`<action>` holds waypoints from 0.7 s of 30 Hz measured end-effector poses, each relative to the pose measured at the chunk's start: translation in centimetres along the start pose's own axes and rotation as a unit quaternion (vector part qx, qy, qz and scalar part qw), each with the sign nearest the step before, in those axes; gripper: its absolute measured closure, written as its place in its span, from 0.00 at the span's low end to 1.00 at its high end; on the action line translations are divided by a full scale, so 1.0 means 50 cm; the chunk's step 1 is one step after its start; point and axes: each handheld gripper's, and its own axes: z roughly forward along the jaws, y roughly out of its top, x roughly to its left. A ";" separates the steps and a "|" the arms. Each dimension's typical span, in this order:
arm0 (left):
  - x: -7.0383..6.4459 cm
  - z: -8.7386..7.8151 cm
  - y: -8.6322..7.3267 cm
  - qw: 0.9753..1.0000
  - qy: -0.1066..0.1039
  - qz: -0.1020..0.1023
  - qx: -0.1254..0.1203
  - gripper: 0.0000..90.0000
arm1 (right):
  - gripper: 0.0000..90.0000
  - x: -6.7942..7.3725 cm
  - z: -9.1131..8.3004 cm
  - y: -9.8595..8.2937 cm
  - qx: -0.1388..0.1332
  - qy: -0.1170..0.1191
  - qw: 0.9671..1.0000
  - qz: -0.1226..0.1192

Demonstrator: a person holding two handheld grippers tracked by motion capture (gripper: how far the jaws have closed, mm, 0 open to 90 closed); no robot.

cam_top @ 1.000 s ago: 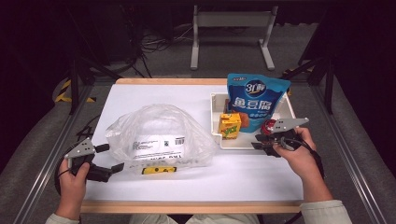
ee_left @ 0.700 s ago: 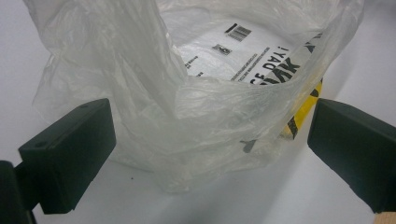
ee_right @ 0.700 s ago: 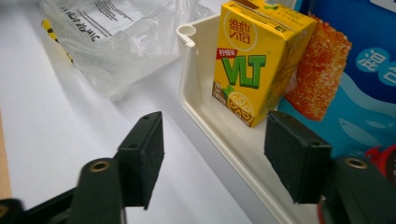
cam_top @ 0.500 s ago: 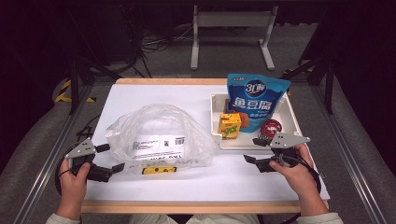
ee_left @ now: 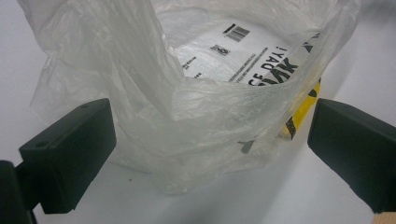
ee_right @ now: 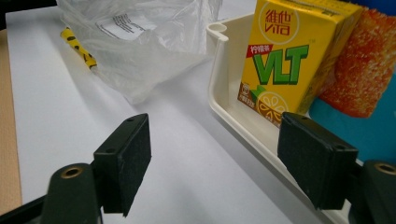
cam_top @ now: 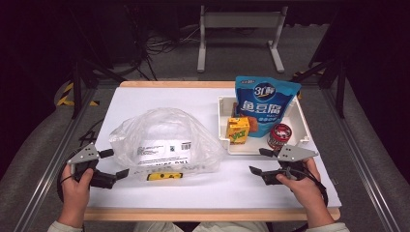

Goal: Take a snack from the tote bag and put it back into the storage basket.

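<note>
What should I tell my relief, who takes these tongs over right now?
Left tongs: open, jaws either side of the clear plastic bag's near edge, not clamped.
Right tongs: open, empty, on the table just in front of the white tray.
In the tray: yellow drink carton, blue pouch, small red can.
Done: nothing bagged.
Left: probably grip the bag open, then load the items.

The yellow drink carton (ee_right: pixel 285 65) is showing "VLT" in green and "Vita" in red. The plastic bag (ee_left: pixel 196 93) is bearing a barcode label.
</note>
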 end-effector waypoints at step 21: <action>0.002 -0.002 0.000 1.000 0.000 0.005 0.001 0.02 | 0.25 -0.007 0.049 -0.049 0.080 -0.009 0.997 0.010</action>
